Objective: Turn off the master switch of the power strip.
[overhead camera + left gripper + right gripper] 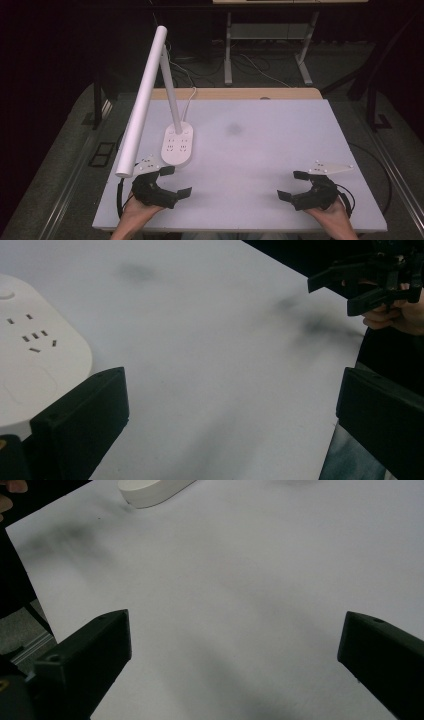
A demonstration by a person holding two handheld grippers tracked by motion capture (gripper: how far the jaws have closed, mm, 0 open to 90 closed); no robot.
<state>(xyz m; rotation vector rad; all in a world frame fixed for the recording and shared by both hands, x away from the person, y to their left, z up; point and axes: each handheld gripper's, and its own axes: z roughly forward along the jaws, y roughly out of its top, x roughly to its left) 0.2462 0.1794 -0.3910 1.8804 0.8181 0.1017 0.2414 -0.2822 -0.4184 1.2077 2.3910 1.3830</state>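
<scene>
- Your left gripper [176, 181] sat near the table's [260, 145] front edge, at about 7 o'clock, jaws spread wide and holding nothing.
- Your right gripper [292, 185] sat at about 5 o'clock, jaws spread wide too, holding nothing.
- The white lamp [150, 95] stood just past your left gripper, at about 10 o'clock, its base [178, 144] close beside one jaw.
- Its long white bar leaned out over your left gripper.

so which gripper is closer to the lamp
The left gripper: it sits right beside the lamp base, while the right gripper is across the table.
</scene>
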